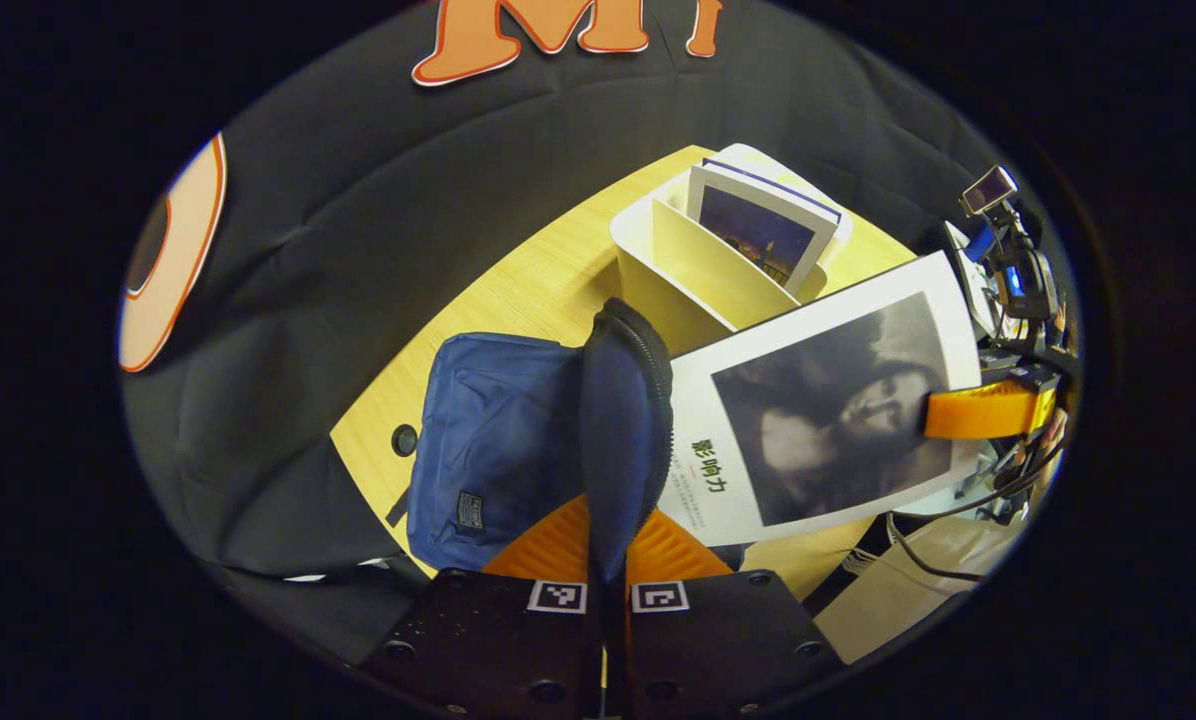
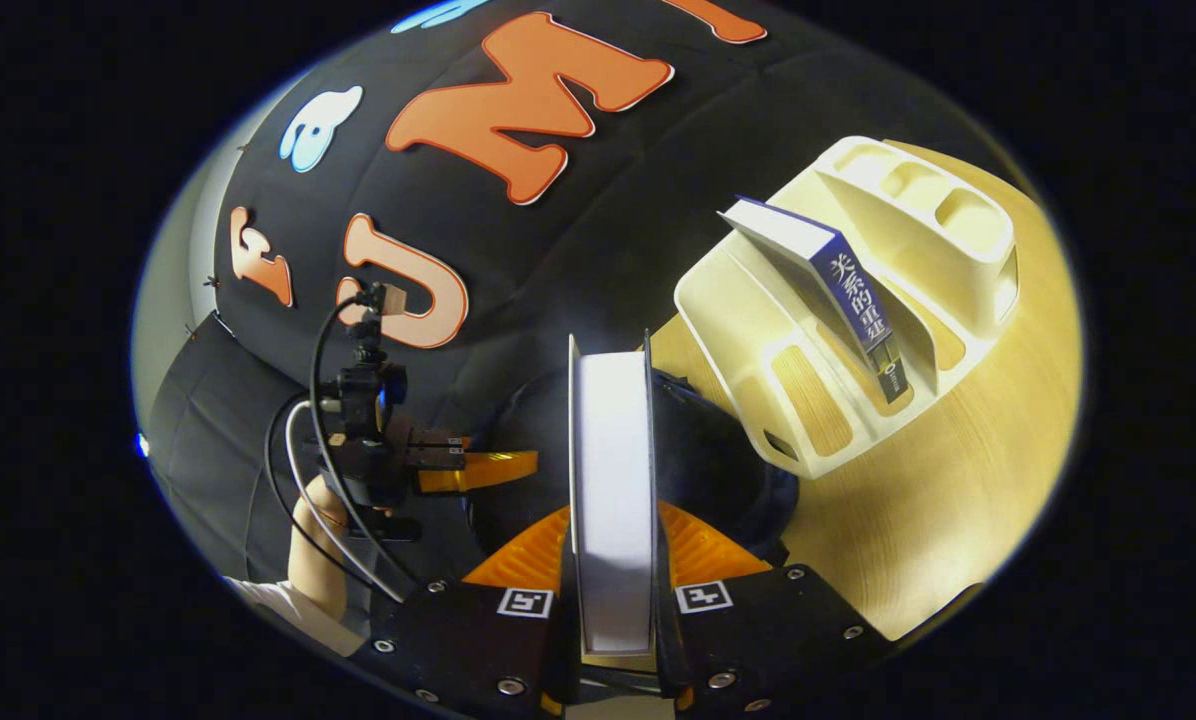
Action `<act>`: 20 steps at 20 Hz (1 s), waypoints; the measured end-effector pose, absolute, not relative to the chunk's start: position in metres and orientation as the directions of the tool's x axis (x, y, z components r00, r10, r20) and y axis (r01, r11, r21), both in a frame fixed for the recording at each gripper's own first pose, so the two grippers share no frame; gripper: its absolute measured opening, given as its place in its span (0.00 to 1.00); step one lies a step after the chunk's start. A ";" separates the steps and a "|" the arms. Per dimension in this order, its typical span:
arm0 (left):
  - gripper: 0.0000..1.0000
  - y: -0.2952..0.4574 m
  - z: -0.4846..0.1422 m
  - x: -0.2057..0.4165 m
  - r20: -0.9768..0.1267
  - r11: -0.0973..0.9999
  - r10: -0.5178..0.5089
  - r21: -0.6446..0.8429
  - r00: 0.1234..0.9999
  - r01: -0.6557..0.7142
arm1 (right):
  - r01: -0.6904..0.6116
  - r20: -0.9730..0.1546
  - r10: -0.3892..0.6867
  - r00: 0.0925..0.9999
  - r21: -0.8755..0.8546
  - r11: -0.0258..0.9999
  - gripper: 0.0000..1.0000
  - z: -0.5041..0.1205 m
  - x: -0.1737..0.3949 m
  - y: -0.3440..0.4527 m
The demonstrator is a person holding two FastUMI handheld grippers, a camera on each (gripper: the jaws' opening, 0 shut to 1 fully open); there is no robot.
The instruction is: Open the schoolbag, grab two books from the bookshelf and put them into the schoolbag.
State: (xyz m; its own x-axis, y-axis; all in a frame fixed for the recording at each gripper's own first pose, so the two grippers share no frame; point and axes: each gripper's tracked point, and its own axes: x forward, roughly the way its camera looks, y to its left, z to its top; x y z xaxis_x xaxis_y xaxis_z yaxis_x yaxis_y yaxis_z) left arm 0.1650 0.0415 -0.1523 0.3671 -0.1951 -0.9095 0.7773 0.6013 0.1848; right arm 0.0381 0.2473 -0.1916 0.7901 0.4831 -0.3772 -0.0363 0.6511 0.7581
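Left gripper (image 1: 606, 560): fingers pinching raised flap of blue fabric schoolbag (image 1: 498, 440); bag lying on light wooden table (image 1: 518, 290)
Right gripper (image 2: 613, 590): fingers pressed on both covers of white-covered book with dark portrait (image 1: 818, 410); held edge-on over dark bag opening, beside flap
Cream plastic bookshelf (image 2: 808, 330): standing on table just behind bag; blue-spined book (image 2: 858, 290) leaning inside
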 end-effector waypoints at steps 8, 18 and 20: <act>0.02 0.035 -0.142 0.150 -0.908 0.551 -0.177 0.229 0.381 0.803 | 0.044 -0.379 0.486 0.787 0.821 0.569 0.30 -0.260 0.068 0.294; 0.02 0.025 -0.141 0.144 -0.907 0.525 -0.167 0.250 0.386 0.814 | 0.164 -0.449 0.417 0.790 0.811 0.561 0.30 -0.299 0.121 0.368; 0.02 0.033 -0.140 0.149 -0.905 0.531 -0.149 0.266 0.397 0.805 | 0.156 -0.452 0.431 0.781 0.810 0.566 0.30 -0.300 0.130 0.382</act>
State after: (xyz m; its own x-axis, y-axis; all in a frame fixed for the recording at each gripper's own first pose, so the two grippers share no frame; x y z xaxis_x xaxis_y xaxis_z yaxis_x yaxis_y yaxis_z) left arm 0.1488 0.0326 -0.1398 0.3974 -0.1490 -0.9055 0.8047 0.5309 0.2659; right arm 0.1301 0.3820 -0.2998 0.7806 0.4315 -0.4523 0.1563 0.5658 0.8096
